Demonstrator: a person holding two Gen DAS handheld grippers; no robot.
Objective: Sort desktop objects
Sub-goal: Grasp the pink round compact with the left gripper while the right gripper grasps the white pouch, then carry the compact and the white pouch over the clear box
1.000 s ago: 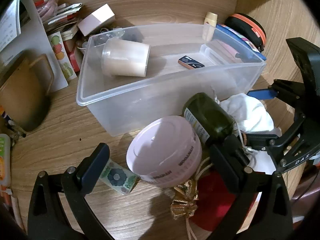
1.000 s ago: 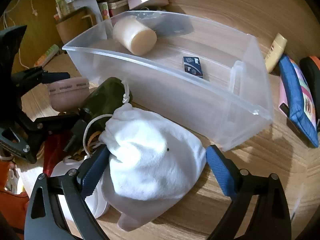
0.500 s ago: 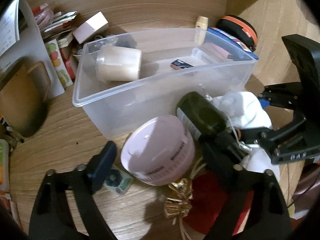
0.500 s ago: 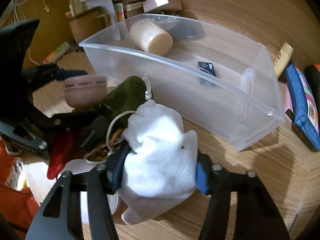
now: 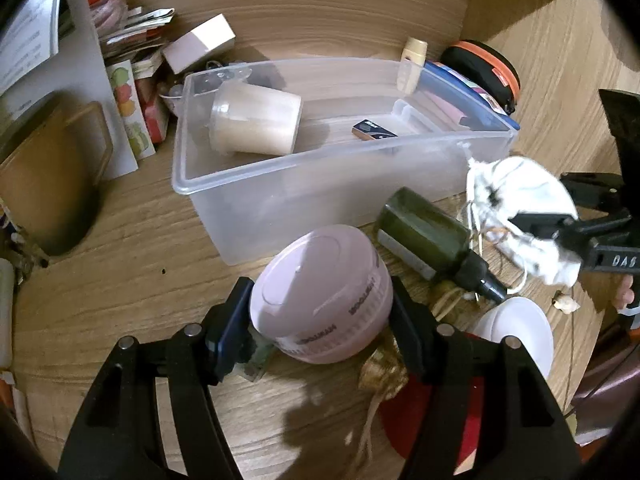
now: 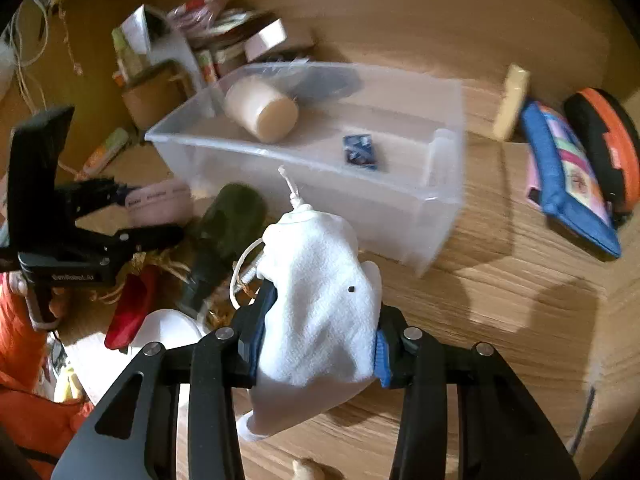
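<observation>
**Both tongs now loaded**

Nearest, the left tongs [image 5: 320, 316] have closed onto the pink jar [image 5: 320, 294]; the right tongs [image 6: 316, 332] have clamped and raised the white pouch [image 6: 320, 312]. Both sit just before the clear bin [image 5: 280, 184], likely their destination.

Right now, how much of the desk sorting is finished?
Done: a cream cup and a small dark box lie in the clear bin. In hand: the left hand-held gripper clamps the pink jar; the right hand-held gripper holds the white pouch. Left: green bottle, red pouch.
</observation>
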